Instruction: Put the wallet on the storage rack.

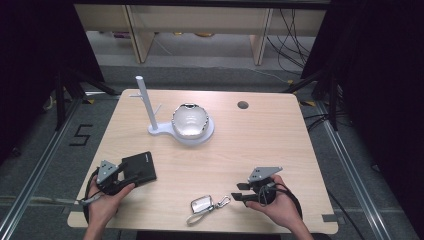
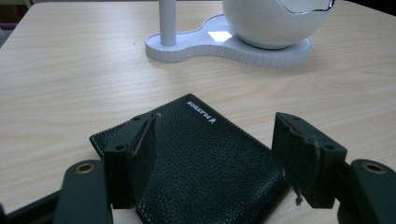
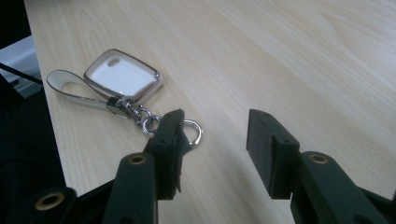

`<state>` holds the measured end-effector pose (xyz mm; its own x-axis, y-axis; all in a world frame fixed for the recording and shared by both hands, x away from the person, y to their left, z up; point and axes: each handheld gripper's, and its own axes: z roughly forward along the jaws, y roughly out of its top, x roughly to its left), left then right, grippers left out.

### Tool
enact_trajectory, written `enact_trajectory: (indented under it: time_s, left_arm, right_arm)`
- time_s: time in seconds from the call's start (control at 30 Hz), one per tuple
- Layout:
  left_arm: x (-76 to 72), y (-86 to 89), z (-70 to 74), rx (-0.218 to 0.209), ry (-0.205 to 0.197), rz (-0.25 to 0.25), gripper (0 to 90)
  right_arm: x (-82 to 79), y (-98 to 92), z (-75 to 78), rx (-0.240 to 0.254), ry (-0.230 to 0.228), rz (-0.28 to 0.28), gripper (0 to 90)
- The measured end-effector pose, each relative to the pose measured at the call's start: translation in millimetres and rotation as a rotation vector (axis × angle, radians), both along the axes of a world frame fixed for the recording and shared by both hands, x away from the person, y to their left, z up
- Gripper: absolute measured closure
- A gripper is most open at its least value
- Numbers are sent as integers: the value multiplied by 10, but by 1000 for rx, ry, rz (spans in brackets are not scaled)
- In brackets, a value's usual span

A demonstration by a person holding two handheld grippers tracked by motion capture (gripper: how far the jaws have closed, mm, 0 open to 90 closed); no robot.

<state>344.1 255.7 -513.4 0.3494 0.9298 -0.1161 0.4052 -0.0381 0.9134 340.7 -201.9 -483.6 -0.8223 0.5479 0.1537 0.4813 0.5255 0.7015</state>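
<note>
Nearest the camera, a person's two hands come in over the tabletop (image 1: 250, 145), each holding tongs. Left tongs (image 1: 121, 172) stand spread wide over a black leather wallet (image 2: 205, 163) lying flat near the front left corner; the jaws straddle it without pressing. Right tongs (image 1: 239, 191) are released too, jaws apart above bare wood, with a silver key fob (image 3: 122, 74) just beside the left-hand jaw, its ring (image 3: 191, 133) partly hidden behind that jaw. Farther back stands a white stand (image 1: 180, 134) with an upright post (image 1: 145, 100) and a shiny rounded bowl (image 1: 190, 120), well apart from both hands.
</note>
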Motion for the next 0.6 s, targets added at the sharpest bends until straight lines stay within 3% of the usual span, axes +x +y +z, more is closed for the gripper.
enact_trajectory:
  time_s: [0.17,0.2,0.27,0.3,0.57,0.6]
  left_arm:
    - [-3,-93,39,15,-2,-37,319]
    - [-3,-93,39,15,-2,-37,327]
    - [0,-137,58,19,-5,-60,327]
    - [-6,-148,63,18,-2,-58,327]
    - [-33,-175,63,18,0,-80,334]
    - [-39,-178,67,22,1,-77,334]
  right_arm:
    - [18,-56,1,-19,5,2,562]
    - [5,-60,11,-17,41,-11,561]
    - [40,-94,14,-42,20,9,561]
    - [37,-96,28,-48,43,6,561]
    - [128,-66,60,-122,103,31,582]
    - [148,-47,54,-130,94,45,591]
